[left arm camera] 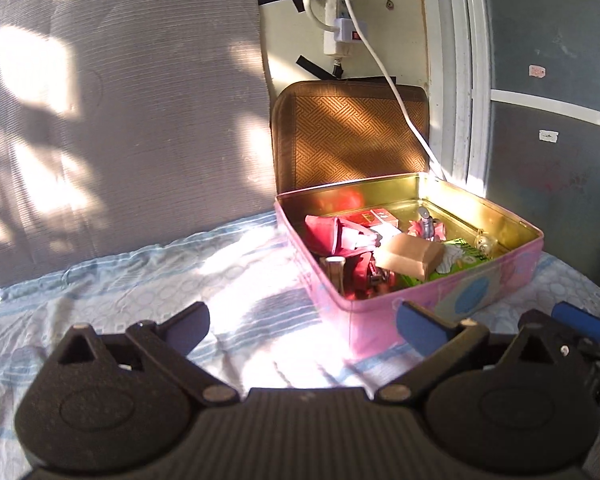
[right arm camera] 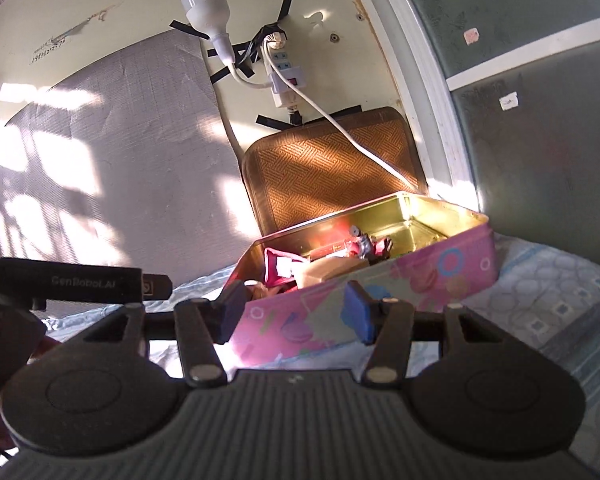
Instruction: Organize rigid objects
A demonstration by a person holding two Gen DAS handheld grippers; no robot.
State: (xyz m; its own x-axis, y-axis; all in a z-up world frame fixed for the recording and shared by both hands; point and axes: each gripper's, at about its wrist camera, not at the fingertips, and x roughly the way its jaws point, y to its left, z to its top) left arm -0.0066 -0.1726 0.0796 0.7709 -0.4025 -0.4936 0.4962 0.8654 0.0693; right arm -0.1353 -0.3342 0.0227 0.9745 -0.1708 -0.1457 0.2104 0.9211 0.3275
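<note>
Sat on the patterned bedsheet [left arm camera: 112,304] near the wall: pink tin [left arm camera: 384,320], lid off, gold inside catching hard sun, already crowded with a tan box [left arm camera: 410,258], red pieces [left arm camera: 340,236], a green packet [left arm camera: 460,258] and a small metal item [left arm camera: 426,218]. Hovered before the tin's near corner, empty-handed: left tool [left arm camera: 302,326], spread as wide as it goes, nothing between the blue pads. Faced the tin's decorated side wall from lower down: right tool [right arm camera: 296,312], part-way apart, clasping nothing, pads clear of the metal. Judged best for the step: approach from above the rim, not through the wall; pick one loose piece at a time, starting with the tan box on top; keep the second tool ready to steady the light tin on soft bedding. Leaned upright behind the tin: woven brown mat [left arm camera: 348,140]. Hung down across the mat toward the tin's far corner, liable to snag: white cable [left arm camera: 396,96] from the taped power strip [left arm camera: 340,28]. Stood close on the right: window frame [left arm camera: 460,80].
</note>
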